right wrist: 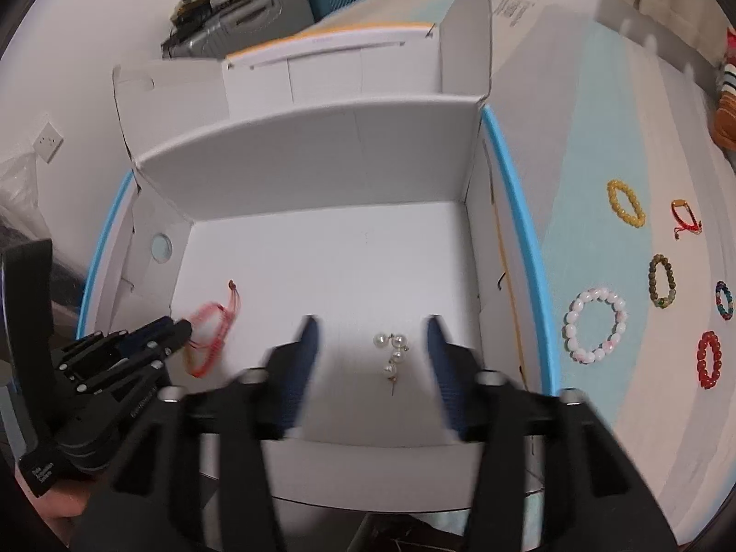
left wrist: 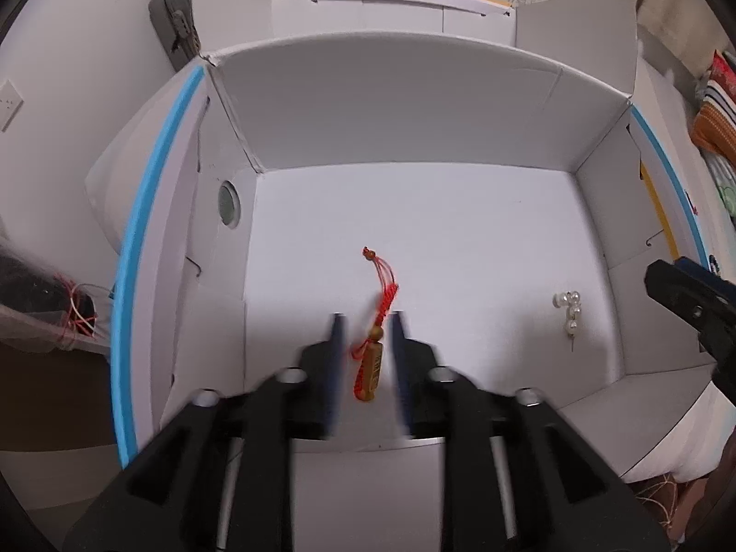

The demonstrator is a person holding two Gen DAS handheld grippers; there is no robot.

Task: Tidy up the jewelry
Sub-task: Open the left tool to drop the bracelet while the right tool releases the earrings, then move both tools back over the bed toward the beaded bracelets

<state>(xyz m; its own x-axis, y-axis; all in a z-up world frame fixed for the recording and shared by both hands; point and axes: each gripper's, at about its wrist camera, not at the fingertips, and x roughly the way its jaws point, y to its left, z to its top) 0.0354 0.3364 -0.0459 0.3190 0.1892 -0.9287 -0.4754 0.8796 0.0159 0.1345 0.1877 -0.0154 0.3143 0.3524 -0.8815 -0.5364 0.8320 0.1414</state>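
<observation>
Left tongs point(left wrist: 366, 319) apart, fingers point(left wrist: 338, 345) blurred, straddling the red-cord charm point(left wrist: 375, 345) without pressing it — charm lying on the floor of the white box point(left wrist: 414, 106), wooden pendant at 6 o'clock, knotted cord running up toward 12. Right tongs point(right wrist: 372, 322) apart too, wider, fingers point(right wrist: 306, 349) blurred, either side of the pearl earring point(right wrist: 393, 352), clear of both pads; earring flat on the box floor, pin toward 6 o'clock. In the left view, pearl earring at 3 o'clock from the charm, well apart. In the right view, left tongs entering at 9 o'clock with the red cord smeared at their tips. Blue trim along the side edges of the box, flaps folded out. Beyond the box at 3 o'clock — on a pale blue and white bedcover point(right wrist: 575, 230) — pink bead bracelet point(right wrist: 597, 324), yellow bead bracelet point(right wrist: 624, 204), green bead bracelet point(right wrist: 662, 281), red bead bracelet point(right wrist: 708, 359), multicolour bracelet point(right wrist: 724, 300), red-cord bracelet point(right wrist: 685, 216). Grey suitcase point(right wrist: 257, 14) at 11 o'clock behind.
</observation>
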